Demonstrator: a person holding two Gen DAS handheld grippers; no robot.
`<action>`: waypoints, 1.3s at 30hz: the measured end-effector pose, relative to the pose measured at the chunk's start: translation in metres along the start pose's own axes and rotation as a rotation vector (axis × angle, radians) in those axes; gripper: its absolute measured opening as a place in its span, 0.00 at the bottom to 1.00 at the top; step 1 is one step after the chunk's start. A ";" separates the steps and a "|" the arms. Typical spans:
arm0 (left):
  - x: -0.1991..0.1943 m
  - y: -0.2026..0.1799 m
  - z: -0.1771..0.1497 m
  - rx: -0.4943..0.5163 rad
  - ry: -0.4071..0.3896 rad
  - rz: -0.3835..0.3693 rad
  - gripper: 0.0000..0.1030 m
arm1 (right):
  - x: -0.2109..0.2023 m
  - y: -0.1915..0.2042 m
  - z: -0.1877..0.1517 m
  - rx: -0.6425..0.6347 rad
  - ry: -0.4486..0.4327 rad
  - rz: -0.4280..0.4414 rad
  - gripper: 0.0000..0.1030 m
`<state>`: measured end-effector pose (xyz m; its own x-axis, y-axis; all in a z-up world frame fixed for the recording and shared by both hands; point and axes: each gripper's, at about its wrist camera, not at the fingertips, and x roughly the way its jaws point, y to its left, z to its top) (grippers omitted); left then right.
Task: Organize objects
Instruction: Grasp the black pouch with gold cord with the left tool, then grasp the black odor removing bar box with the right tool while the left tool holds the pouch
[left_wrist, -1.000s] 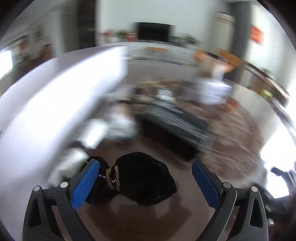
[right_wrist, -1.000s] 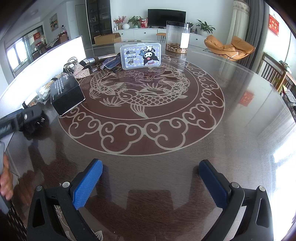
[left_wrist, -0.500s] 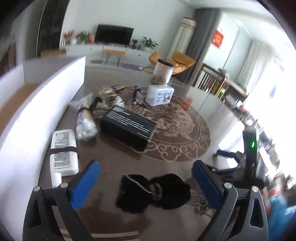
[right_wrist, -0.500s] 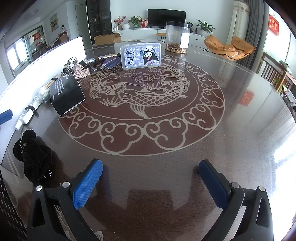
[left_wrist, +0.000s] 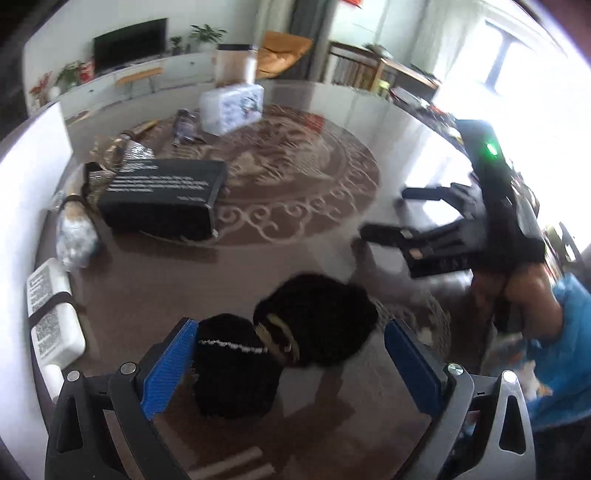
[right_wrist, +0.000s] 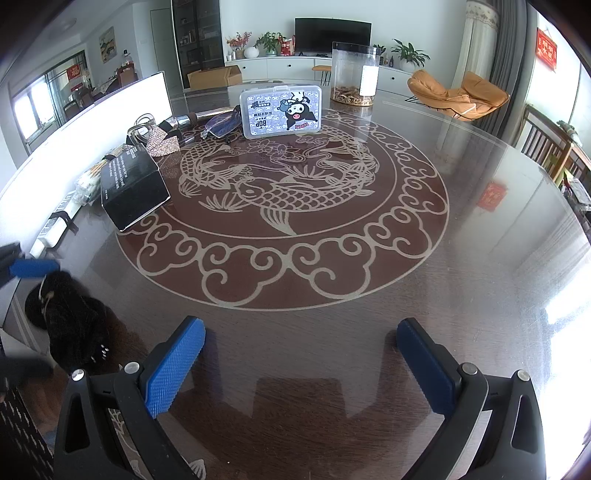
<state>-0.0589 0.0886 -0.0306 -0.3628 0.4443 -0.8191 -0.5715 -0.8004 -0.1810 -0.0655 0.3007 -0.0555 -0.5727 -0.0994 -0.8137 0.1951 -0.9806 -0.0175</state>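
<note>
Left wrist view: the left gripper (left_wrist: 284, 360) has closed in on the black fuzzy bundle (left_wrist: 284, 347).
Its spread jaws now bracket it, lower centre; the right gripper (right_wrist: 301, 363) waits spread and empty.

**Dark brown table, pale koi medallion**

The table (right_wrist: 480, 295) is glossy dark brown. At its centre sits a round reddish-brown medallion (right_wrist: 295, 206) with a cream koi fish, flowers and a ring of curling cloud scrolls.

Beyond the medallion stands a clear plastic case (right_wrist: 280, 110) with a grey patterned label showing a black-and-white cartoon figure. At the medallion's left edge lies a black box (right_wrist: 133, 188) with white lettering. Nearer than the medallion, to its left, is a fuzzy black bundle (left_wrist: 288, 343) with a tan band and a thin white beaded line. Both grippers' pads (right_wrist: 173, 369) are bright blue, dimpled, on black frames.
</note>
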 end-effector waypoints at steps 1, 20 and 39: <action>-0.002 -0.005 -0.003 0.037 0.027 -0.034 0.99 | 0.000 0.000 0.000 0.000 0.000 0.000 1.00; 0.007 0.010 -0.003 -0.132 -0.017 0.247 0.46 | 0.000 0.000 0.000 0.000 0.000 0.001 1.00; -0.011 0.046 -0.018 -0.341 -0.090 0.429 0.48 | 0.073 0.164 0.144 -0.470 0.203 0.326 0.62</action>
<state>-0.0679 0.0402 -0.0400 -0.5804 0.0708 -0.8112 -0.0937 -0.9954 -0.0199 -0.1900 0.1088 -0.0339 -0.2696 -0.3024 -0.9143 0.6924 -0.7207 0.0342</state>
